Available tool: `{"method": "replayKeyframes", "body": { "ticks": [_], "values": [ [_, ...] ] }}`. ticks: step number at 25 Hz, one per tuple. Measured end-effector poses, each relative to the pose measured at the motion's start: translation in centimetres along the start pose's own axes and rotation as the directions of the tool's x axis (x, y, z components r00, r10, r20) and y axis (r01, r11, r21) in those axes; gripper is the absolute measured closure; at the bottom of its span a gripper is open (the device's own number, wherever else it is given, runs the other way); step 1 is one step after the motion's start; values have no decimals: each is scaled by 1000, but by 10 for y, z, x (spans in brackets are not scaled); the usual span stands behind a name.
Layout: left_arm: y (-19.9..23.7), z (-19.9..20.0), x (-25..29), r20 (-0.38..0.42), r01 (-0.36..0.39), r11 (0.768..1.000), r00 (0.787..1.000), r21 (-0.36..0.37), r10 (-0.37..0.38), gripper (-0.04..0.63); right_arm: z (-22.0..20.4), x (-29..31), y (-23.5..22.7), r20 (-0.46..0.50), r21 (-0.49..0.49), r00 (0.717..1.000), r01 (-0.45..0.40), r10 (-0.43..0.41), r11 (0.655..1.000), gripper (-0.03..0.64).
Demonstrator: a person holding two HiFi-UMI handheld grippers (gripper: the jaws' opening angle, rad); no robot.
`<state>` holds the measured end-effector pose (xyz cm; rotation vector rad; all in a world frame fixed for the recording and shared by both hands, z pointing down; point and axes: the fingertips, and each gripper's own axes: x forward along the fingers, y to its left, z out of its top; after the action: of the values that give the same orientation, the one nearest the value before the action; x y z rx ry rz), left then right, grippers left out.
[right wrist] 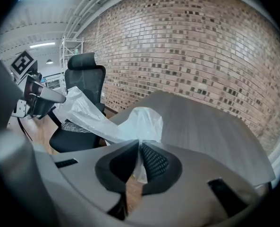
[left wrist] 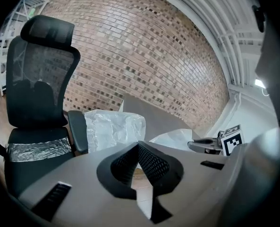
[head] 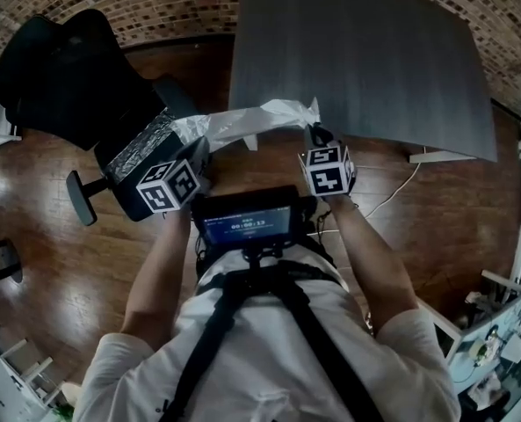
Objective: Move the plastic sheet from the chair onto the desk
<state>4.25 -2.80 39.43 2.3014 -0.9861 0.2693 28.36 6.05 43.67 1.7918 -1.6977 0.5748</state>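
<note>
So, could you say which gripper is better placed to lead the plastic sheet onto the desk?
Probably right. The right gripper, shut on the plastic sheet, is beside the desk; the left gripper, holding the other end, is beside the chair.

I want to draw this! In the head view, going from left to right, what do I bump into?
chair → left gripper → plastic sheet → right gripper → white cable. The desk is left out: it spreads above the sheet and the right gripper.
</note>
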Motion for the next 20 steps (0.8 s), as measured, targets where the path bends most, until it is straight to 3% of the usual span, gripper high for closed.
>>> {"method": "replayKeyframes", "body": {
  "ticks": [14,20],
  "values": [
    [-71,-3,48,-58,69,994,996,85,-64,595,-27,-19,-82,6,107,997,73,-74,992,609],
    [-78,3,67,-87,110,987,991,117,-100,595,-28,-20,-97,-10,142,993,115,-115,983,609]
  ]
}}
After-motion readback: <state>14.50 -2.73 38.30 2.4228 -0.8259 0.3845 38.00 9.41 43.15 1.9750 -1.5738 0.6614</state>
